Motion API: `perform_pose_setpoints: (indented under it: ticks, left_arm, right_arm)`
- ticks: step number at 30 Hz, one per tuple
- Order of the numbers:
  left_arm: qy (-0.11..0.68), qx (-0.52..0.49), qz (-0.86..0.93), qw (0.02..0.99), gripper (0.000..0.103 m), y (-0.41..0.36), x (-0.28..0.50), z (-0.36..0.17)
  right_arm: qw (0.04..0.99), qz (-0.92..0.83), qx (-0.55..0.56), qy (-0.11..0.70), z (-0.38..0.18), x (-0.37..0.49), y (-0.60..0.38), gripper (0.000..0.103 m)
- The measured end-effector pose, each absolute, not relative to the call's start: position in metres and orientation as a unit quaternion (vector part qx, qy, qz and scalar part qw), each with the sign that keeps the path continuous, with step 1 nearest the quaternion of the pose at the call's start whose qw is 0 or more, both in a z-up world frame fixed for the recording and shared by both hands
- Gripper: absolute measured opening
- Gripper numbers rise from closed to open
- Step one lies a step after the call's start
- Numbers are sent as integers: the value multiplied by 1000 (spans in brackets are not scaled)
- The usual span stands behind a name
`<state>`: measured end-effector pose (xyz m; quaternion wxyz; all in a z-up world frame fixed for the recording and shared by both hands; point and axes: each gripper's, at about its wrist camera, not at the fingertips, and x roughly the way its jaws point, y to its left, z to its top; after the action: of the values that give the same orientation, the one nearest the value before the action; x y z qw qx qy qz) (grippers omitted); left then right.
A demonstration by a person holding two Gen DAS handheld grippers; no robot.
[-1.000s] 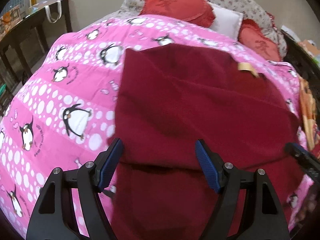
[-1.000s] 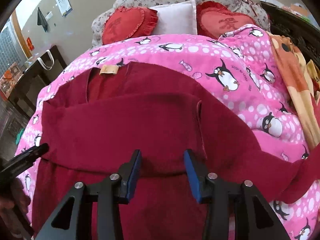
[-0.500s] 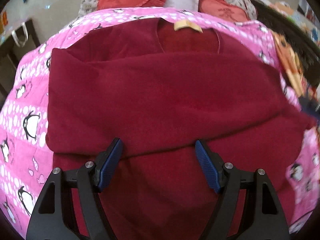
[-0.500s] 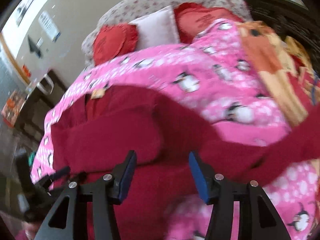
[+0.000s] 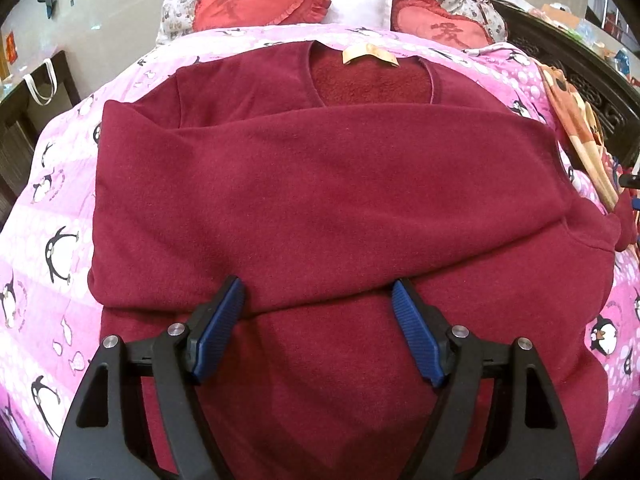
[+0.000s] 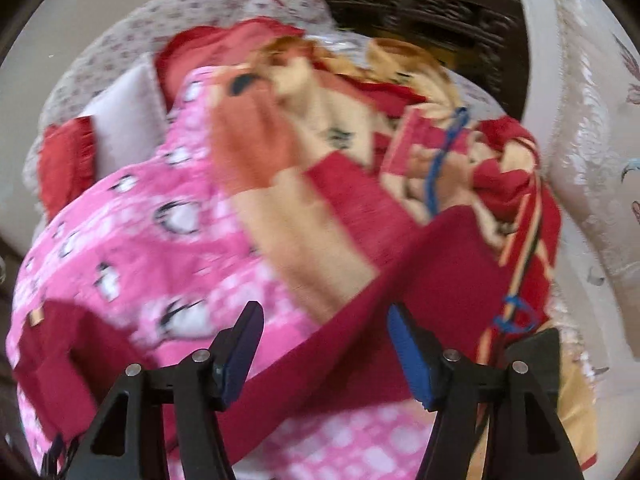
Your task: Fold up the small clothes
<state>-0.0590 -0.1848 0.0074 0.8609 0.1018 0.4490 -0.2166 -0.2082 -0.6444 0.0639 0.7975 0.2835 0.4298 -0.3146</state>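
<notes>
Hovering left gripper [image 5: 318, 306] over maroon sweater [image 5: 320, 184], fingers spread and empty, right gripper [image 6: 324, 336] splayed above its sleeve [image 6: 400, 292], empty

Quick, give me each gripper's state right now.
Left gripper: open, over the maroon sweater, holding nothing.
Right gripper: open, over the sweater's outstretched sleeve.

Right view motion-blurred; maroon sweater's [image 5: 320, 184] hem cut off by the frame edge

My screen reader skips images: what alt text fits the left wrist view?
A dark red sweater lies on a pink penguin blanket, one sleeve folded across its chest. The open left gripper hovers above it; red heart cushions sit behind.
</notes>
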Motion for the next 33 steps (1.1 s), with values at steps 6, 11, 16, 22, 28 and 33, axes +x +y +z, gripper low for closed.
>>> perform_pose_setpoints:
  ticks: [6, 11, 16, 22, 28, 33]
  left_arm:
    - [448, 101, -218, 861, 79, -185, -59, 7]
    - [446, 101, -219, 862, 79, -185, -58, 6]
    - [446, 101, -219, 862, 79, -184, -59, 6]
    - [460, 81, -226, 855, 79, -177, -55, 19]
    - [447, 52, -216, 866, 79, -158, -53, 40]
    - [423, 35, -206, 882, 79, -132, -50, 63]
  right_arm:
    - [755, -347, 335, 444, 32, -213, -688, 61]
    - [785, -320, 322, 422, 31, -224, -691, 21]
    - [823, -277, 324, 376, 59, -244, -678, 6]
    - [883, -160, 316, 308, 124, -243, -633, 4]
    - [916, 26, 279, 286, 182, -201, -557, 4]
    - [903, 165, 253, 306, 201, -156, -488, 4]
